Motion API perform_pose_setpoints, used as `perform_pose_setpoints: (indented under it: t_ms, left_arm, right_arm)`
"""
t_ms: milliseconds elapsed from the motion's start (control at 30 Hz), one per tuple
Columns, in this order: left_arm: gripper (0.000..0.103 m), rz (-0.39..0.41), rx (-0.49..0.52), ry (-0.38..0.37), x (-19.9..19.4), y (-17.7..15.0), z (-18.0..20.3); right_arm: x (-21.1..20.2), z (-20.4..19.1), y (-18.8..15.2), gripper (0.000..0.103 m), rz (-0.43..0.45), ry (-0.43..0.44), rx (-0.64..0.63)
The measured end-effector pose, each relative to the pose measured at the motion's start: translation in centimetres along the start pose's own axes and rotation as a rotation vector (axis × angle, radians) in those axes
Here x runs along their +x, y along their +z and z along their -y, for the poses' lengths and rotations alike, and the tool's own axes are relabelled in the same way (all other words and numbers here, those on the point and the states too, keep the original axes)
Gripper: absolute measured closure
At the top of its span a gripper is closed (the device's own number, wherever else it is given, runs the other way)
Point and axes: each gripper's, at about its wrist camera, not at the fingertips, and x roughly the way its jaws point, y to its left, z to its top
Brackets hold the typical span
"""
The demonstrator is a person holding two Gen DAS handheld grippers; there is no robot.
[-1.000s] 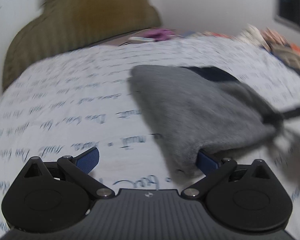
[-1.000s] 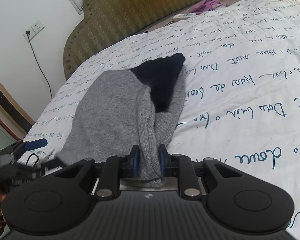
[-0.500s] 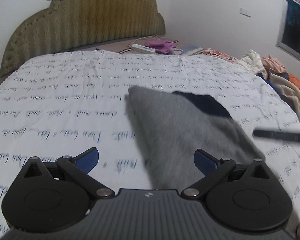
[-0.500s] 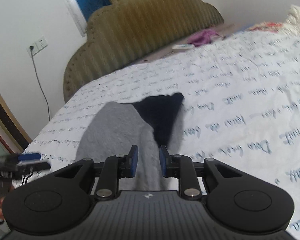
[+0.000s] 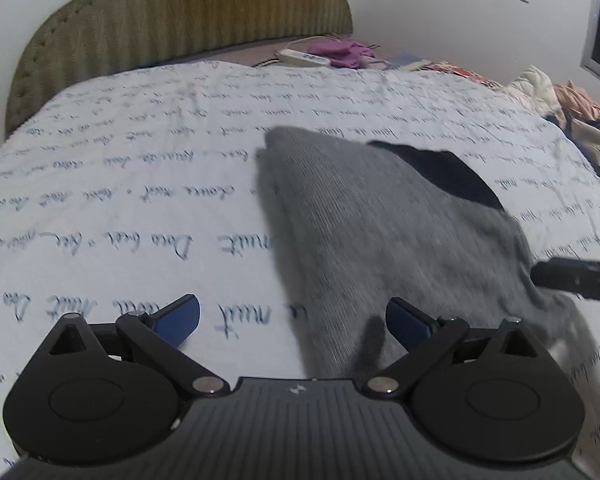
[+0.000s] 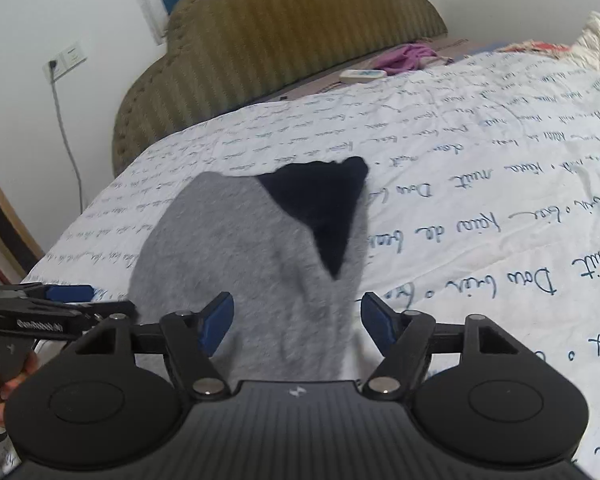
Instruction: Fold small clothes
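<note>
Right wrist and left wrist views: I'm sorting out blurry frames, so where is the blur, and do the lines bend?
Left wrist view: gray garment smeared near the left gripper, bedsheet script sharper farther off. Right wrist view: garment fuzzy, right gripper crisp, headboard bowed by fisheye.

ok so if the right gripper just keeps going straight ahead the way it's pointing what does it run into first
Most likely the grey garment. The right gripper is open, and the grey cloth fills the gap between its fingers, with the dark panel further along. Beyond that lies the printed bedsheet. Depth is hard to judge.
</note>
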Motion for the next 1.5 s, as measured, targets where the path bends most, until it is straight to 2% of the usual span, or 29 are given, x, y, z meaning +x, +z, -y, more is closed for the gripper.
perform_pose_setpoints:
  t_ms: [133,267,400,500,633,767,833,933,967,1000,1033,1067,1100,1167,1267,1367,1433,1467,1500]
  left_arm:
    - [0.002,0.004,-0.002,0.009,0.6,1.4,0.1]
    - [0.002,0.016,-0.03,0.015,1.6,3.2,-0.4]
    - [0.0,0.0,-0.044,-0.005,3.1,4.8,-0.8]
    - [0.0,-0.014,-0.048,-0.046,4.1,5.5,-1.0]
    - [0.0,-0.066,-0.13,-0.197,6.5,6.0,-2.3]
    - [0.001,-0.156,-0.321,-0.398,10.7,6.0,-4.5]
    - [0.001,-0.15,-0.387,-0.464,12.3,6.3,-5.3]
    - [0.003,-0.153,-0.436,-0.558,13.9,7.3,-5.5]
    - [0.009,-0.153,-0.453,-0.573,14.4,7.5,-5.5]
    - [0.016,-0.147,-0.466,-0.561,14.7,7.7,-5.5]
    - [0.035,-0.148,-0.47,-0.534,15.0,7.8,-5.4]
    - [0.049,-0.152,-0.467,-0.515,15.2,7.8,-5.5]
    - [0.052,-0.15,-0.466,-0.509,15.2,7.7,-5.6]
    - [0.061,-0.109,-0.424,-0.497,14.3,7.8,-5.6]
    - [0.062,-0.021,-0.302,-0.447,12.1,8.9,-4.6]
    - [0.062,0.055,-0.253,-0.42,11.1,10.8,-4.4]
    - [0.057,0.024,-0.238,-0.413,12.2,12.1,-4.6]
    - [0.051,-0.004,-0.248,-0.392,13.1,12.5,-4.8]
    - [0.048,-0.025,-0.259,-0.356,13.8,12.6,-4.9]
  right_arm:
    - [1.9,1.3,1.4,0.032,-0.011,0.077,0.065]
    - [4.5,2.8,3.6,0.032,-0.031,0.118,0.12]
    - [7.0,4.6,5.2,0.032,-0.066,0.151,0.189]
    - [8.3,5.9,5.6,0.032,-0.098,0.178,0.229]
    - [9.7,6.9,5.5,0.032,-0.136,0.253,0.25]
    - [11.5,7.7,6.0,0.032,-0.172,0.373,0.308]
    - [12.9,7.8,6.6,0.032,-0.198,0.447,0.341]
    - [14.9,7.2,7.4,0.032,-0.219,0.508,0.34]
    - [15.5,7.1,7.7,0.032,-0.221,0.519,0.351]
    - [16.1,6.9,7.9,0.034,-0.221,0.519,0.366]
    - [16.5,6.6,8.1,0.048,-0.224,0.513,0.363]
    - [16.9,6.2,8.2,0.061,-0.232,0.495,0.347]
    - [17.1,5.7,8.2,0.079,-0.239,0.47,0.329]
    - [16.5,4.7,8.5,0.08,-0.212,0.451,0.268]
    - [15.0,3.0,9.8,0.081,-0.163,0.437,0.178]
    - [14.4,2.1,11.9,0.082,-0.109,0.425,0.134]
    - [15.5,2.5,13.1,0.079,-0.115,0.402,0.172]
    - [16.4,2.9,13.3,0.079,-0.135,0.384,0.193]
    - [17.3,3.2,13.2,0.075,-0.148,0.326,0.208]
